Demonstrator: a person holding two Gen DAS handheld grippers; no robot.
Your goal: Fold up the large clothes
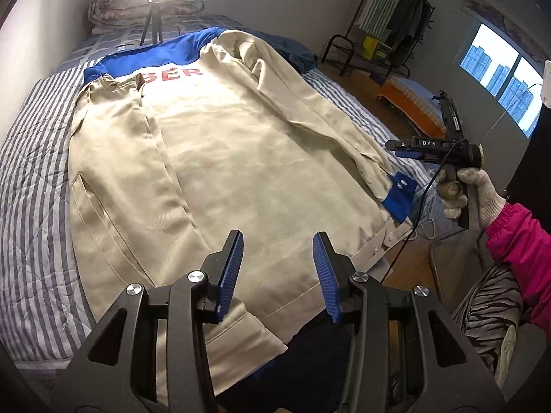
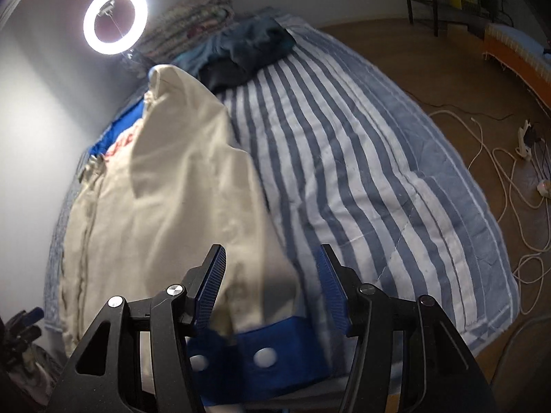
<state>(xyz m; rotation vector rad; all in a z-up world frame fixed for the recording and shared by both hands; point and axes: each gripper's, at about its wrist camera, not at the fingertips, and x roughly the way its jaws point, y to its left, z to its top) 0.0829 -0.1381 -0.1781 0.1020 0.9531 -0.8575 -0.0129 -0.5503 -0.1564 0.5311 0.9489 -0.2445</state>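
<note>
Two grippers are poised over one big cream jacket (image 1: 220, 158), which is spread flat on the striped bed (image 1: 31, 158), blue collar end far away, hem nearest. The left gripper (image 1: 277, 275) is held above the hem, jaws parted, nothing between the pads. The right gripper (image 2: 272, 287) is brought down at the blue cuff (image 2: 275, 347) of the sleeve (image 2: 193, 186); its jaws are apart too, with cream cloth and cuff seen between them but not pinched. From the left view, the gloved hand (image 1: 468, 189) is seen just beside that cuff at the bed's edge. For a clean fold, the cuff would best be taken squarely, both layers caught, then carried across the body so the sleeve lies straight. The hem should be pinned or gripped on the left so the body is not dragged. A shallow bite risks slipping off.
</note>
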